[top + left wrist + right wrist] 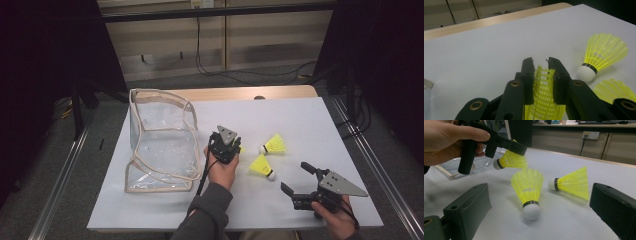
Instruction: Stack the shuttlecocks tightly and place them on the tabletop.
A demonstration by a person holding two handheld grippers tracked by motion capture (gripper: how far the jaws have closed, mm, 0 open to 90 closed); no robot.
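My left gripper [235, 148] is shut on the skirt of a yellow plastic shuttlecock [543, 92], held just above the white tabletop right of the bag. In the right gripper view that shuttlecock [511, 161] hangs from the left gripper [521, 148] with its white cork pointing towards the bag. Two more yellow shuttlecocks lie on the table, one farther back [274, 145] and one nearer [262, 165]. My right gripper [295, 177] stands open near the front right, its jaws wide to either side of the nearer shuttlecock [527, 187] and apart from it.
A clear plastic bag [160, 142] with beige trim stands open at the left of the white table [280, 112]. Metal rails run along both sides of the table, and cables lie on the floor behind it.
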